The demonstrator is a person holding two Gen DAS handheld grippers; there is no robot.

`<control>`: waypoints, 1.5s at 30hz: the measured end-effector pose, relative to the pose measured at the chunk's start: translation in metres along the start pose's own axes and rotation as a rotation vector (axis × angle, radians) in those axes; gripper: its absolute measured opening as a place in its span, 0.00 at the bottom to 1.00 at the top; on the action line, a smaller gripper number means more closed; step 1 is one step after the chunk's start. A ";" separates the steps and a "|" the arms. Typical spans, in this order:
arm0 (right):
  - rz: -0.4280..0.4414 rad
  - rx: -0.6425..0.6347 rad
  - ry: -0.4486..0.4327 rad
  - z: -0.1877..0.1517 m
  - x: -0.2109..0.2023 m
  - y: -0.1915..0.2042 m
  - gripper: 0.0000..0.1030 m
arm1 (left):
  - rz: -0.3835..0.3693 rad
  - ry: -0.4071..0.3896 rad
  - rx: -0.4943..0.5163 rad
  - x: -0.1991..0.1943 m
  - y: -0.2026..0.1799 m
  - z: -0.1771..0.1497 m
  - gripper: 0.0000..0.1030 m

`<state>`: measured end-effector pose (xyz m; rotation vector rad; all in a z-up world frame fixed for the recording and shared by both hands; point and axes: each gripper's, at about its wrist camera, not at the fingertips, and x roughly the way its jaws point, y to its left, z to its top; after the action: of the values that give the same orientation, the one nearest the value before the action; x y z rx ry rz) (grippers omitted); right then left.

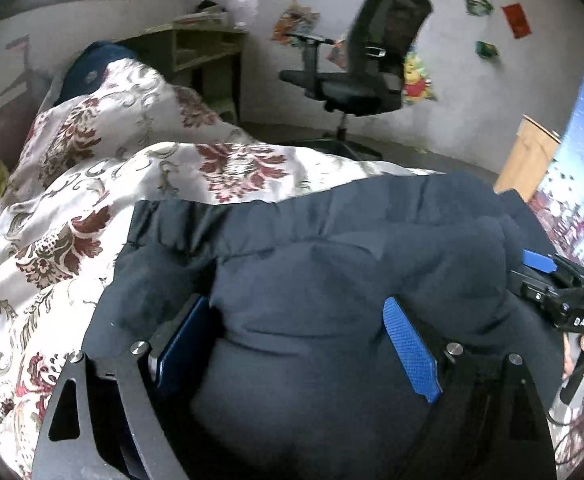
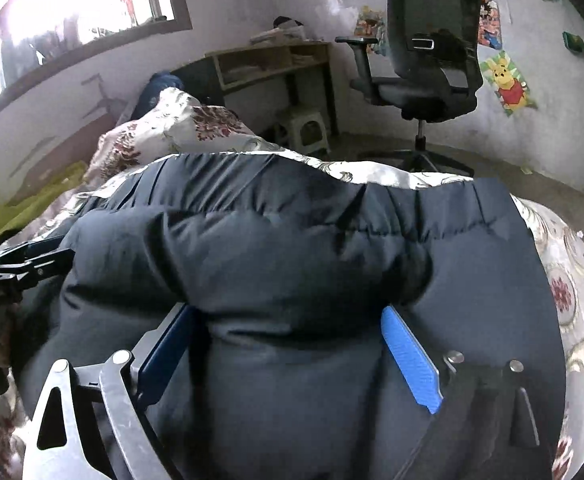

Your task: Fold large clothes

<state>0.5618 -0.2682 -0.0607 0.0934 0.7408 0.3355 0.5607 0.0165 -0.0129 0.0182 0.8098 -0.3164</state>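
Left wrist view: a puffy, quilted navy jacket point(image 1: 332, 264) is lying on the floral quilt point(image 1: 71, 208) of the bed, bulging between the left claw point(image 1: 296, 332), spread wide, its blue pads not squeezing.

Right wrist view: the right claw point(image 2: 287, 340) is straddling a padded fold, likewise wide.

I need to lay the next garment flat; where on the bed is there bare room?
Free: floral quilt left of the dark puffy jacket, and a narrow strip right of it. Crowded: the middle, where jacket and both hand-held grippers sit.
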 end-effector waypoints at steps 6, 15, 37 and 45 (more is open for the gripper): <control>-0.018 0.011 0.046 0.012 0.025 -0.008 0.93 | 0.077 0.020 -0.032 0.016 0.009 0.006 0.84; -0.005 0.073 0.128 0.025 0.059 -0.024 0.99 | 0.124 0.058 -0.011 0.047 0.013 0.009 0.85; 0.001 0.102 0.035 0.013 0.046 -0.030 1.00 | 0.123 0.017 -0.001 0.045 0.010 0.002 0.85; -0.146 0.016 -0.042 -0.001 0.015 -0.016 1.00 | 0.164 -0.036 -0.011 0.026 0.008 -0.006 0.85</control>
<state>0.5757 -0.2781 -0.0750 0.0605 0.7043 0.1878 0.5757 0.0177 -0.0361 0.0682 0.7695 -0.1569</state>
